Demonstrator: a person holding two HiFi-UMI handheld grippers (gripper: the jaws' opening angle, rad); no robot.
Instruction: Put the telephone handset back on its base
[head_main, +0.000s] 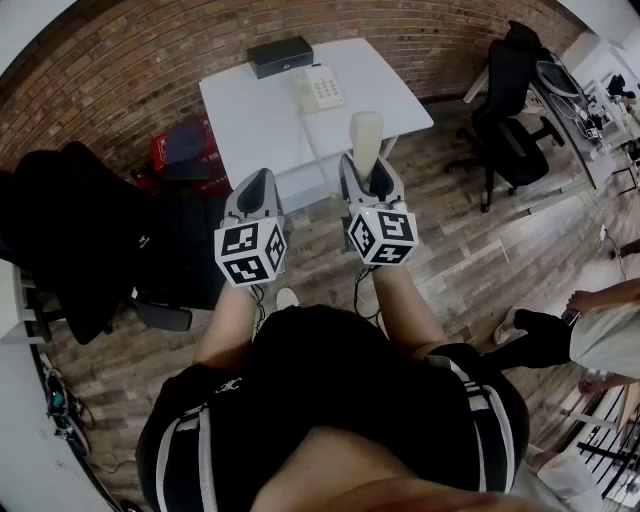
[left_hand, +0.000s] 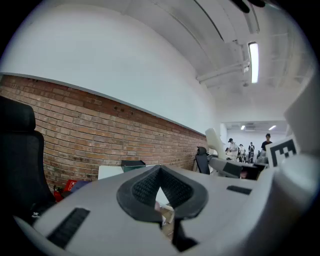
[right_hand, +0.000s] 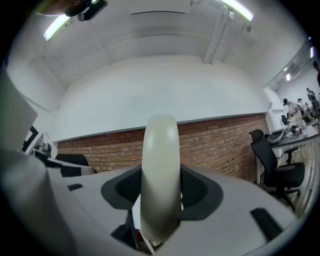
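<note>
My right gripper (head_main: 371, 176) is shut on the cream telephone handset (head_main: 365, 138), which stands upright between its jaws; in the right gripper view the handset (right_hand: 160, 175) fills the middle, with the pads pressed on both its sides. The telephone base (head_main: 320, 88), cream with a keypad, lies on the white table (head_main: 255, 115) ahead of both grippers. Left of the right one, my left gripper (head_main: 255, 191) is held up shut and holds nothing; its tips (left_hand: 162, 202) meet in the left gripper view. Both grippers hang over the floor, short of the table's near edge.
A dark box (head_main: 280, 56) sits at the table's far edge beside the base. A black chair (head_main: 75, 235) stands close on the left, another office chair (head_main: 505, 115) at the right. A person (head_main: 590, 330) stands at the right edge. A brick wall (head_main: 120, 60) runs behind the table.
</note>
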